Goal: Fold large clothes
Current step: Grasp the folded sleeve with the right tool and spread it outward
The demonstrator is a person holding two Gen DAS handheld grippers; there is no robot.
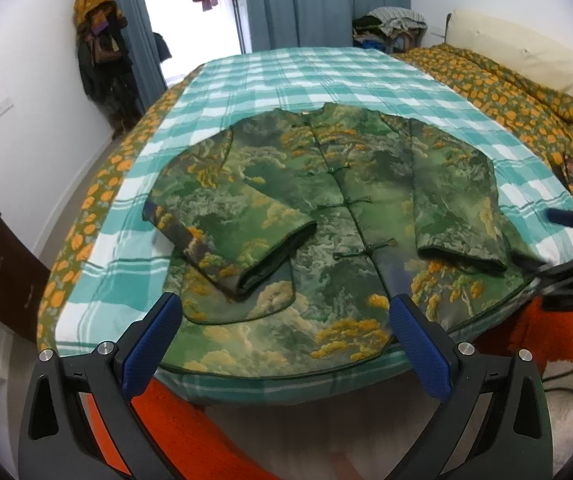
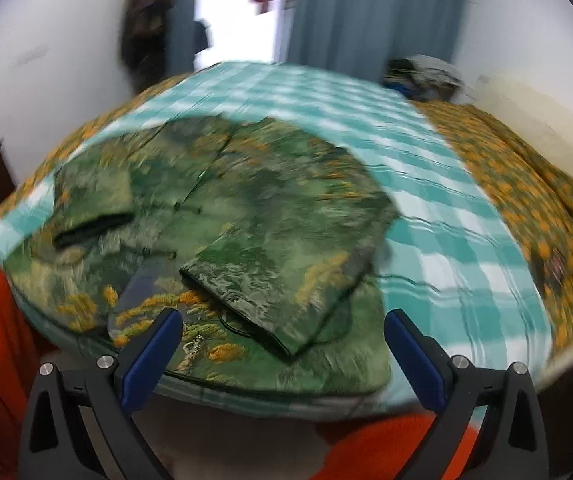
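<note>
A green jacket [image 1: 306, 216] with yellow tree and cloud patterns lies front up on the teal checked bed cover [image 1: 306, 80], buttoned, both sleeves folded in over its front. My left gripper [image 1: 286, 312] hovers open above the jacket's near hem, empty. In the left wrist view the right gripper [image 1: 566, 252] shows at the right edge beside the jacket's right sleeve cuff [image 1: 462, 258]. The blurred right wrist view has the same jacket [image 2: 246, 220], its right sleeve [image 2: 286, 280] folded across, and my right gripper [image 2: 282, 324] open just above the hem, holding nothing.
An orange-flowered quilt [image 1: 526, 96] lies on the bed's right side with a cream pillow [image 1: 518, 48] behind. A coat rack [image 1: 102, 60] stands in the far left corner, a dark cabinet [image 1: 2, 272] at the left. Orange fabric [image 1: 166, 420] shows below the bed's near edge.
</note>
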